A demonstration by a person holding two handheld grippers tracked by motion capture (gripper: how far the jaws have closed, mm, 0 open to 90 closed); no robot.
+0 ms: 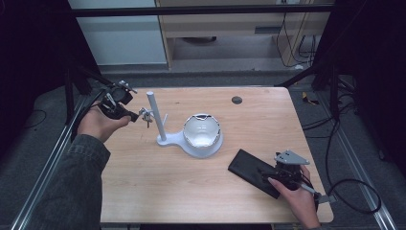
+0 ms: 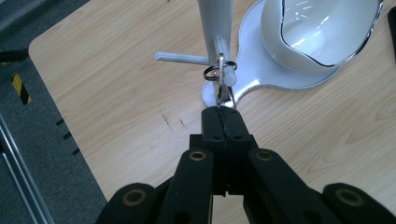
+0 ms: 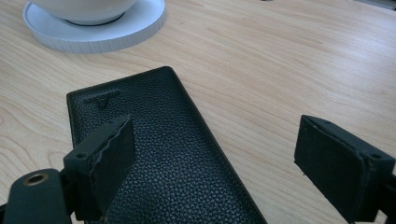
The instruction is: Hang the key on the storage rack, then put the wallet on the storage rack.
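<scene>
The left gripper (image 2: 223, 112) was clamped tight, its two black jaws pressed together on the lower end of a small metal key (image 2: 223, 95) that stuck out straight ahead of the fingertips. Just beyond the tips, the key's split ring (image 2: 218, 70) sat looped over a short white peg (image 2: 223, 60) of the white stand (image 2: 215, 18); a second peg (image 2: 180, 57) pointed away to the left of the jaws in the left gripper view. How far along the peg the ring had gone was hard to judge, since the key hid part of it. Farther ahead of those fingers and to their right, a white bowl (image 2: 299, 32) with a shiny rim rested on the stand's round base (image 2: 271, 77). In the high view the left gripper (image 1: 136, 116) hung at the table's left edge, with the key (image 1: 146, 116) bridging the gap from its tips to the post (image 1: 155, 115).

The right gripper (image 3: 224, 163) stood wide open and gripped nothing. A black leather wallet (image 3: 159, 154) lay flat on the wooden table (image 3: 280, 60) under and between its jaws: the left pad (image 3: 114, 163) hovered over the wallet's near part, while the right pad (image 3: 334, 168) hung above bare wood beside the wallet's long edge. From above, the right gripper (image 1: 268, 173) sat over the near end of the wallet (image 1: 249, 167), well apart from the stand (image 1: 165, 139).
</scene>
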